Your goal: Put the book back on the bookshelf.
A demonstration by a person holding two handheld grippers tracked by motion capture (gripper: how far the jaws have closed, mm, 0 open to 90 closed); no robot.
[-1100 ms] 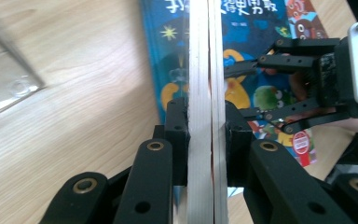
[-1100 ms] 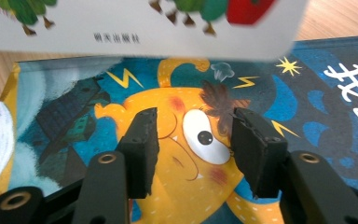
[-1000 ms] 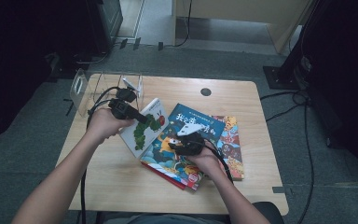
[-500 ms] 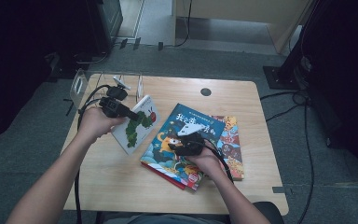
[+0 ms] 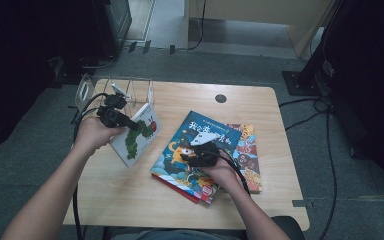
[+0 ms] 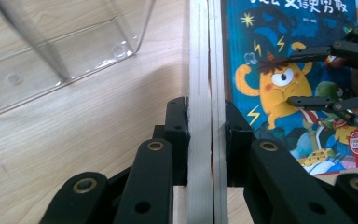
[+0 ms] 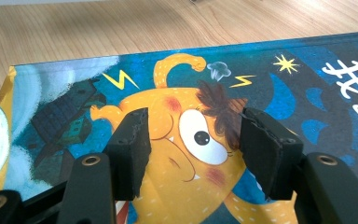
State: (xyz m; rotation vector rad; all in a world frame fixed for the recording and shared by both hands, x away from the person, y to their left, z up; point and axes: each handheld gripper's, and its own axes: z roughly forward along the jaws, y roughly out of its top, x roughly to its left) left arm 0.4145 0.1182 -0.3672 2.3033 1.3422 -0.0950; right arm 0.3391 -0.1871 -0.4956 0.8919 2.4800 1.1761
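Left, the left gripper (image 6: 200, 140) clamps a white book (image 5: 136, 135) by its edge, tilted above the table (image 5: 130, 200) beside a clear plastic holder (image 5: 130, 90). Right, the right gripper (image 7: 191, 140) rests spread wide on the blue book (image 5: 200, 150).

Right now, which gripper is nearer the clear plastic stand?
Left. The left gripper, shut on the caterpillar book, is beside the clear plastic stand; the right gripper rests over the blue monster book.
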